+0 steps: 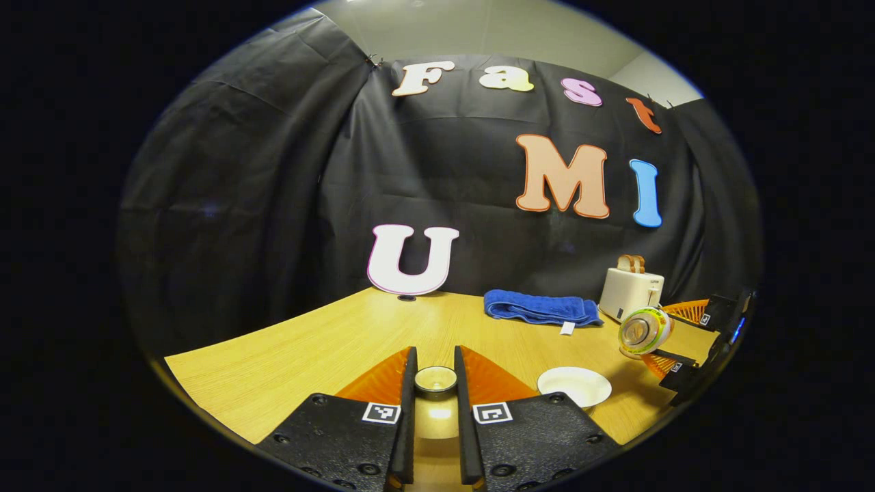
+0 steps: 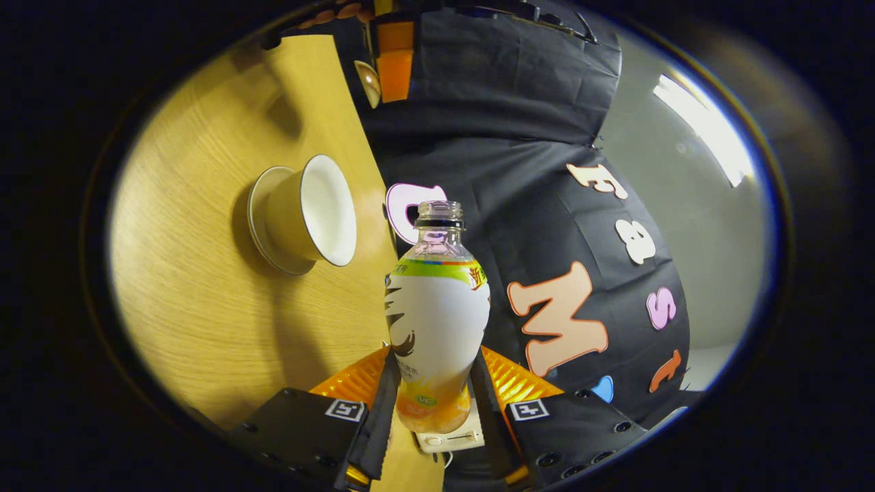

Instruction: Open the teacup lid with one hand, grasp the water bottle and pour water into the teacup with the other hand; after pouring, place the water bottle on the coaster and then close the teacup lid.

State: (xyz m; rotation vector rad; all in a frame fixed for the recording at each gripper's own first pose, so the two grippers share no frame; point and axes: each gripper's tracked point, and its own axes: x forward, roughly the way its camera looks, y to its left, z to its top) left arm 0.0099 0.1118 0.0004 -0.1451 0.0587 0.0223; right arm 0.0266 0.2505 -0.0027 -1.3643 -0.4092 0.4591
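One smooth wood-grain table [image 1: 287,348] carries a round white teacup [image 2: 311,210]; the left hand-held gripper [image 1: 435,383] clamps its lid [image 1: 435,378], the right hand-held gripper [image 2: 432,403] clamps a tilted plastic bottle [image 2: 436,307].

Uncapped water bottle [image 2: 437,314] tilted beside open teacup [image 2: 311,208].

Black, screw-studded tongs [image 1: 435,372] with square markers

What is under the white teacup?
A white saucer sits under the teacup, on the wooden table. The cup covers the saucer's middle, so that part cannot be seen. The cup's inside looks white; its bottom is hidden.
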